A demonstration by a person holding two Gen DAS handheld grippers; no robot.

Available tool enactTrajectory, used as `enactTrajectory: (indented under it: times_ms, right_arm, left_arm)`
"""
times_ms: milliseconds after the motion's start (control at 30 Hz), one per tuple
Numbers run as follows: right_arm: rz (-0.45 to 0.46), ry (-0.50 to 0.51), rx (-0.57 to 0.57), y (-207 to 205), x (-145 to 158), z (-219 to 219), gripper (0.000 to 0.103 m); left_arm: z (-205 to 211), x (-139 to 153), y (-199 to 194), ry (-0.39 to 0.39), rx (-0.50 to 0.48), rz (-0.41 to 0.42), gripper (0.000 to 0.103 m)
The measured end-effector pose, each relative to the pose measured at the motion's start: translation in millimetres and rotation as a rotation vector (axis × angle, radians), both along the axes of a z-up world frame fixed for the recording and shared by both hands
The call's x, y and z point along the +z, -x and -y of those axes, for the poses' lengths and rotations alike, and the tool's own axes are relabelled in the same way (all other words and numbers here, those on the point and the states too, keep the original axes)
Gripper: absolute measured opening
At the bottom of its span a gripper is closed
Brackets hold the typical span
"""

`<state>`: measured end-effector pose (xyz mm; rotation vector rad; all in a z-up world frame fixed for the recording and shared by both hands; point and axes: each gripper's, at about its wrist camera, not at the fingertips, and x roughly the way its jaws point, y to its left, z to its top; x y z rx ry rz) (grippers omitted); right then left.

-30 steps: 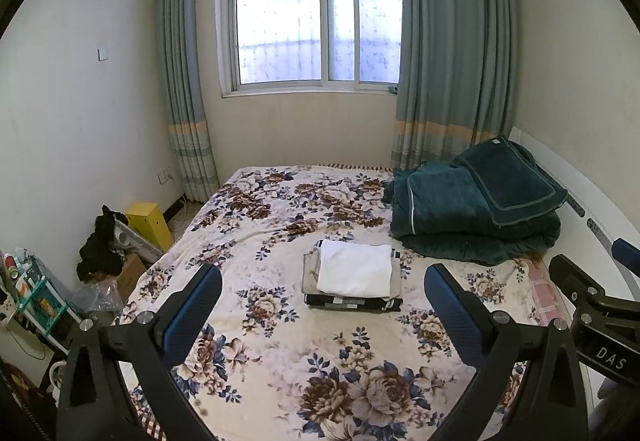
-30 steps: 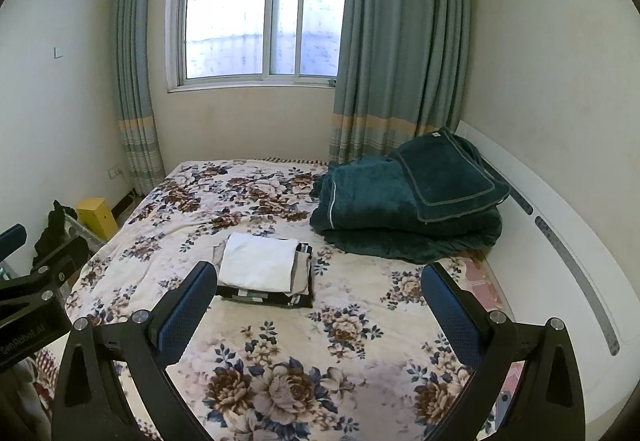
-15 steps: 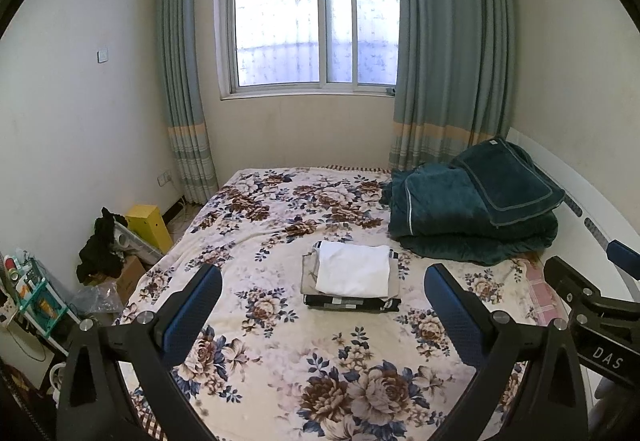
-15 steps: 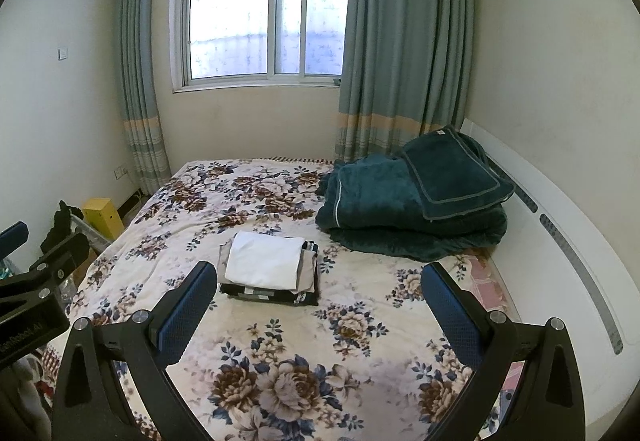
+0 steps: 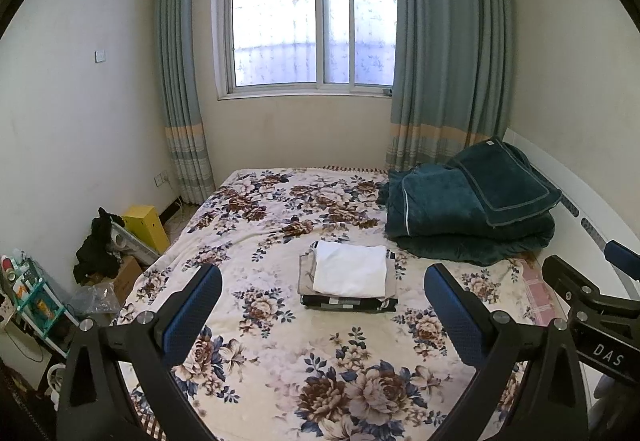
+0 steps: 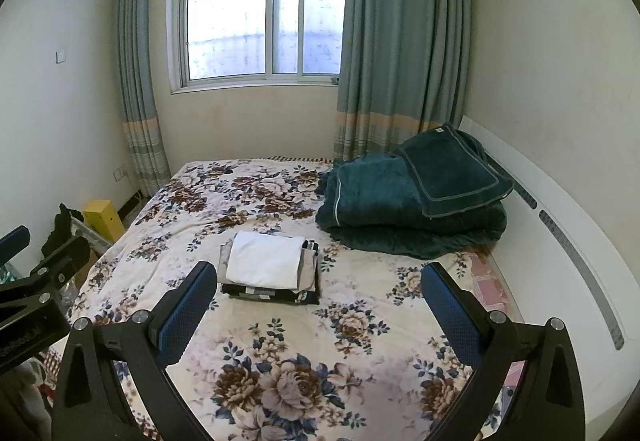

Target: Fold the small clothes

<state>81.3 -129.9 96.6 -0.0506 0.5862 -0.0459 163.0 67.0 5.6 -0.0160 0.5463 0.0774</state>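
A small stack of folded clothes (image 5: 347,277) lies in the middle of the floral bed (image 5: 280,353), white piece on top, beige and black pieces below. It also shows in the right wrist view (image 6: 269,269). My left gripper (image 5: 322,305) is open and empty, held above the bed's near part, short of the stack. My right gripper (image 6: 318,301) is open and empty too, at about the same distance. The right gripper's body shows at the right edge of the left wrist view (image 5: 592,305), the left one's at the left edge of the right wrist view (image 6: 36,289).
A folded dark green blanket (image 5: 468,217) with a pillow on it lies at the bed's far right against the white headboard (image 6: 568,241). On the floor left of the bed are a yellow box (image 5: 146,227), dark clothes (image 5: 98,249) and a shelf rack (image 5: 28,293).
Both grippers have drifted slightly back and up, so the room sits a little lower in view. The stack has not moved. Both stay open.
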Motion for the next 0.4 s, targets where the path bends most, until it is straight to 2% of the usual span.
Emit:
enactTrajectory:
  times_ms: [300,400]
  right_arm:
    - [0.000,-0.002,0.000,0.6,0.2,0.4,0.103]
    - [-0.001,-0.003,-0.001,0.8,0.3,0.7,0.103]
  left_arm:
    - [0.6,1.6,4.2,0.021,-0.012,0.019,0.103]
    - [6.4,4.6,3.9,0.003,-0.015,0.029,0.103]
